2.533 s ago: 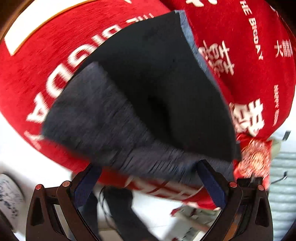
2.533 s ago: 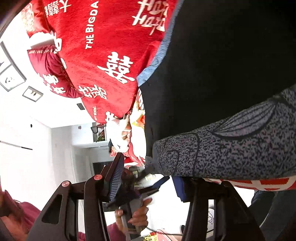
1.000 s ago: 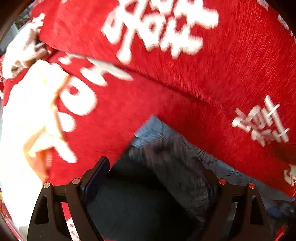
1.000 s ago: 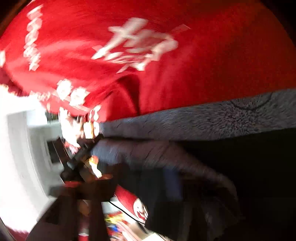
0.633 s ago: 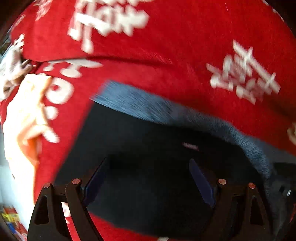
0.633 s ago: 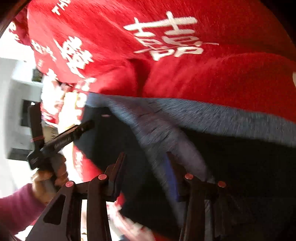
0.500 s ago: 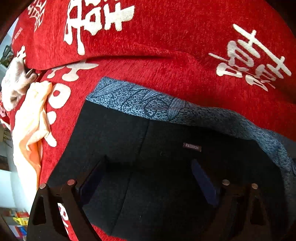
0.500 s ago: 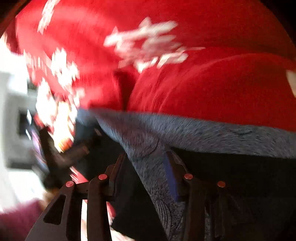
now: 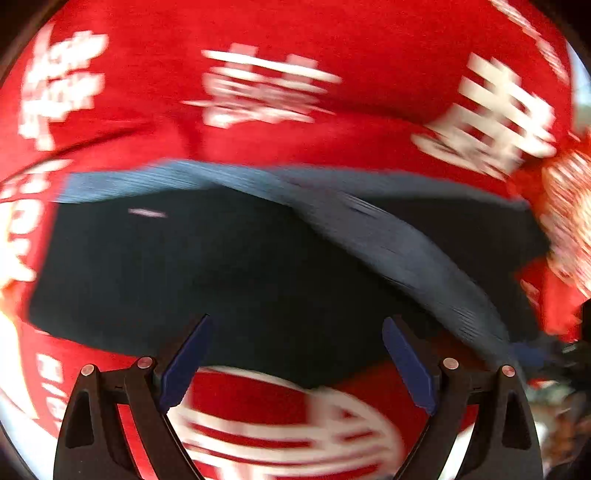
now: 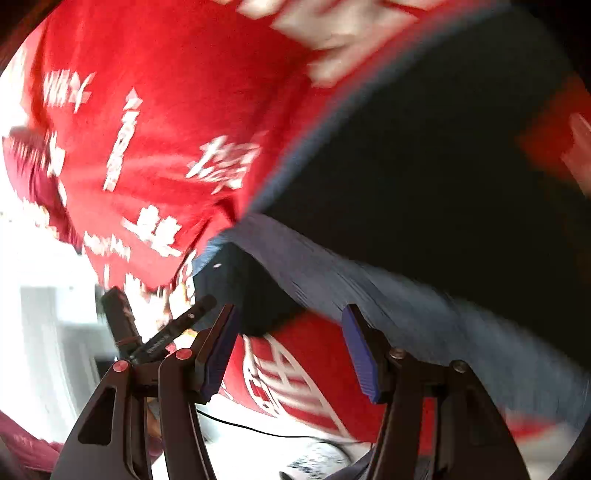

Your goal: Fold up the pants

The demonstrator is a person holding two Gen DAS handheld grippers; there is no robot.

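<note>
**Left wrist view: pants flat on red cover, both grippers released**

Left wrist view, blurred: black fabric pants with a blue-grey speckled waistband (image 9: pixel 258 266) lie spread on a red plush cover printed with white characters (image 9: pixel 332 33). A folded band of the waistband crosses the dark cloth diagonally toward lower right. Left gripper (image 9: pixel 295 358) hangs over the pants' near edge, jaws spread wide, nothing between the blue pads.

Right wrist view: right gripper (image 10: pixel 290 347) has just been opening; jaws apart, empty, just off the waistband's edge. Beyond its left finger, the left gripper's black body is visible. A dark pink sleeve (image 10: pixel 22 446) sits at lower left.
</note>
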